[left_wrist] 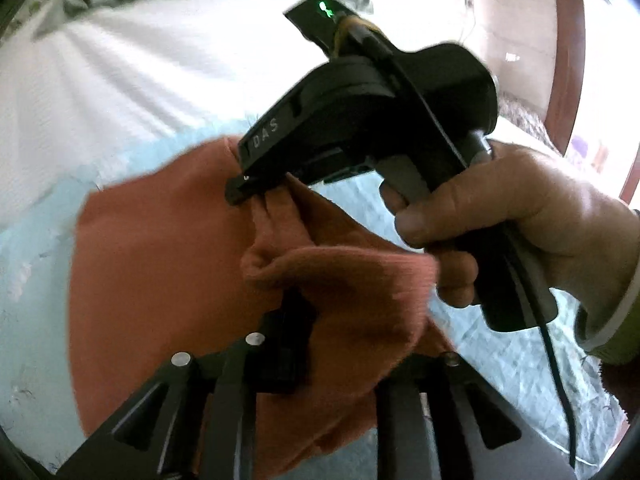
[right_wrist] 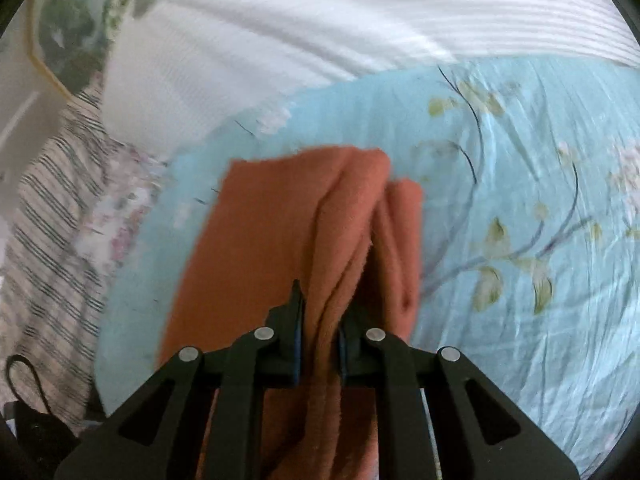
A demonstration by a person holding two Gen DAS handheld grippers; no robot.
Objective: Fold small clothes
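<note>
A small rust-orange knit garment (left_wrist: 160,264) hangs lifted above a light blue floral bedsheet (left_wrist: 36,280). My left gripper (left_wrist: 296,320) is shut on a bunched fold of it; cloth drapes over and hides its right finger. My right gripper (left_wrist: 256,188), held by a bare hand (left_wrist: 520,224), is shut on the garment's upper edge in the left wrist view. In the right wrist view my right gripper (right_wrist: 320,320) pinches a thick fold of the orange garment (right_wrist: 280,220), which hangs down over the blue sheet (right_wrist: 520,200).
A white ribbed blanket (right_wrist: 360,28) lies beyond the sheet. A striped cloth (right_wrist: 52,240) and a floral cloth lie at the left. A black cord loop (right_wrist: 24,376) sits at lower left. A wooden door frame (left_wrist: 564,60) stands at right.
</note>
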